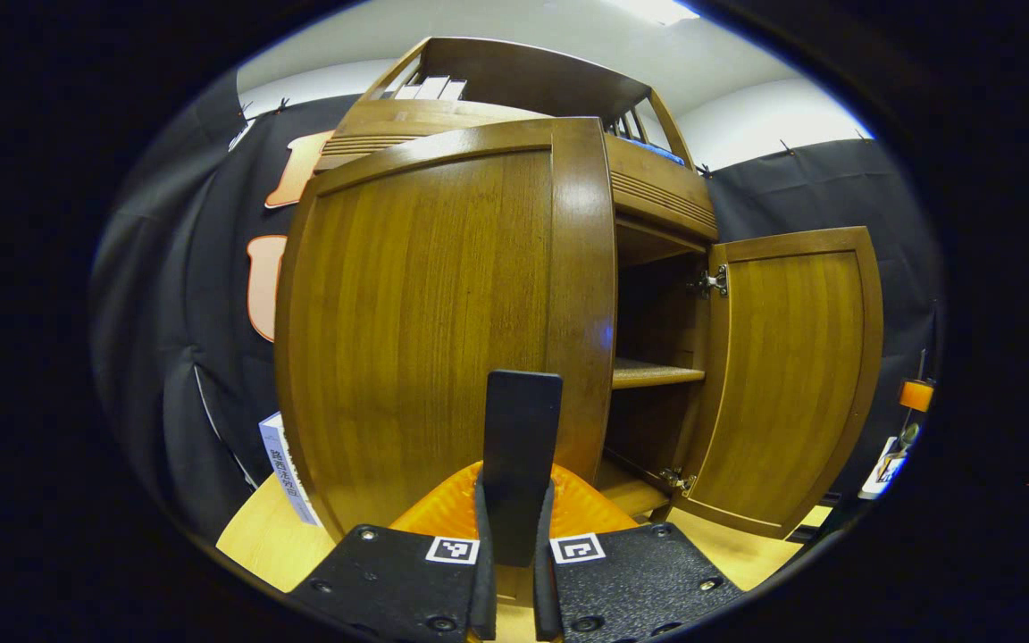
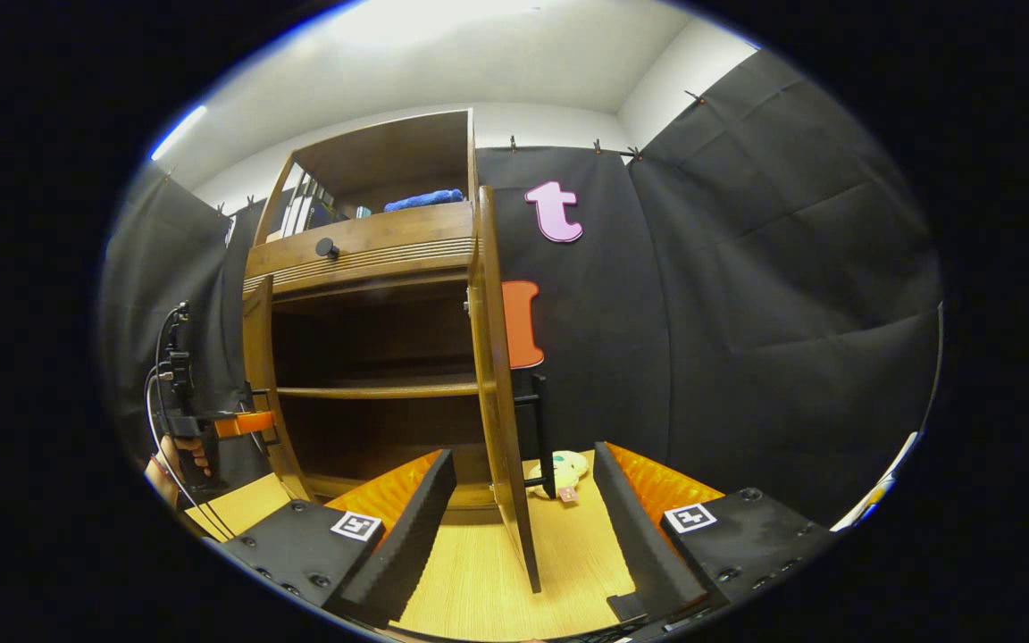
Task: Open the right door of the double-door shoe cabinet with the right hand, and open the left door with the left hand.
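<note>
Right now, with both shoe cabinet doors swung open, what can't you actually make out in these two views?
- Left gripper view: the left door hides the cabinet's left half; whether the left gripper pinches its handle is hidden behind its own fingers.
- Right gripper view: the shelf compartments are too dark to see contents.
- Right gripper view: the right door stands edge-on, partly covering the soft toy behind it.
- Top shelf items: too small to identify.

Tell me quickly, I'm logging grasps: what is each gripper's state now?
Left gripper: shut on the black bar handle of the brown wooden left door.
Right gripper: open, holding nothing, straddling the right door.
</note>
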Available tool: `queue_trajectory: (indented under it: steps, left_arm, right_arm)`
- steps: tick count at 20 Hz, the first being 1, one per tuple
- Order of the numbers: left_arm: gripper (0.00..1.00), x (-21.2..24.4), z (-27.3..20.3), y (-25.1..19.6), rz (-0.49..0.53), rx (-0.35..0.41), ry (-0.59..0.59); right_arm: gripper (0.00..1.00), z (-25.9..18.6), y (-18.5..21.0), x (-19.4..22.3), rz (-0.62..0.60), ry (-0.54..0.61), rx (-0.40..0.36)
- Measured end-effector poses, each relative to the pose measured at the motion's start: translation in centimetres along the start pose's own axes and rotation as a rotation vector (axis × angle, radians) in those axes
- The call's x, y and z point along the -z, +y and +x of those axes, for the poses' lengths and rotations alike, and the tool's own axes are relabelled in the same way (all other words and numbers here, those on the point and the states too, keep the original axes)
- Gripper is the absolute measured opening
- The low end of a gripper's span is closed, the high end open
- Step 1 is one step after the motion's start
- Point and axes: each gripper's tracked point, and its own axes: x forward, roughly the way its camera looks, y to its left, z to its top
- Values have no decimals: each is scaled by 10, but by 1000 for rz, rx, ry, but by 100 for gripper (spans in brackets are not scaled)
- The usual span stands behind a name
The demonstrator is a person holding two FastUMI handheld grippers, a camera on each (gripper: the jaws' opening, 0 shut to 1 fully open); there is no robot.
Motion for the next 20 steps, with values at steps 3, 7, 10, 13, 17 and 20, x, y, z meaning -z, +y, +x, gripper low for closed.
queue_trajectory:
  steps: [3,7,10,13,17,20]
  left_arm:
    - [16,-2,-21,11,9,-5,1]
    - [15,-6,-42,25,12,-3,-7]
    - [12,-6,-50,31,6,-8,-24]
    - [11,-6,-63,43,7,-20,-28]
    - [10,-8,-84,65,4,-51,-31]
    - [8,-9,-98,83,18,-86,-36]
  right_arm:
    - [99,-5,9,-4,1,-10,-8]
    - [99,-10,25,-10,-5,-21,-20]
    - [92,-15,38,-12,-25,-29,-33]
    - [99,-19,48,-14,-52,-35,-41]
    - [92,-20,62,-20,-54,-44,-54]
    - [92,-20,68,-19,-42,-44,-62]
